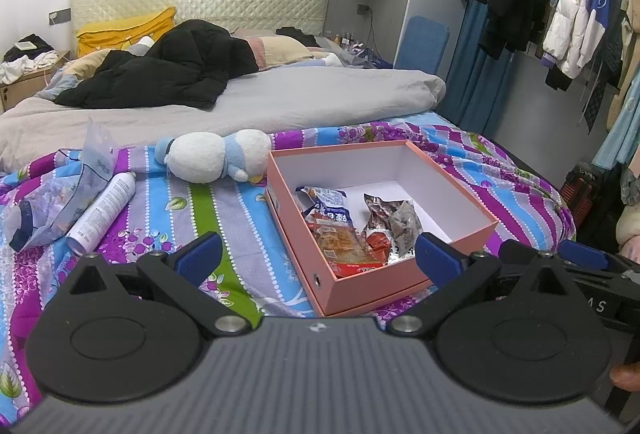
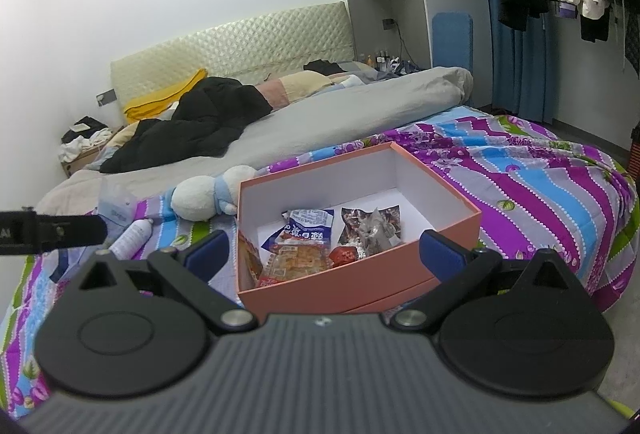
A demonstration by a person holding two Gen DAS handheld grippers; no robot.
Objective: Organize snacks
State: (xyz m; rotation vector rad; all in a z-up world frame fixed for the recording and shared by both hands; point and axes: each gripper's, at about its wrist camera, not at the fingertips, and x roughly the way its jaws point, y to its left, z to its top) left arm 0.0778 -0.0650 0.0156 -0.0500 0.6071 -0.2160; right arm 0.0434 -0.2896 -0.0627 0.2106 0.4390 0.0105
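Bedside: both grippers wide, empty.

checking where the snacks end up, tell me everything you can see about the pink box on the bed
The pink box is an open rectangular carton, seemingly cardboard, salmon pink outside and white inside, with no lid on it. A small metal eyelet sits in its near end wall. It rests flat on the striped floral bedspread, right of the plush toy. Several snack packets lie loose on its floor; much of the floor is bare. Neither set of tongs touches it.
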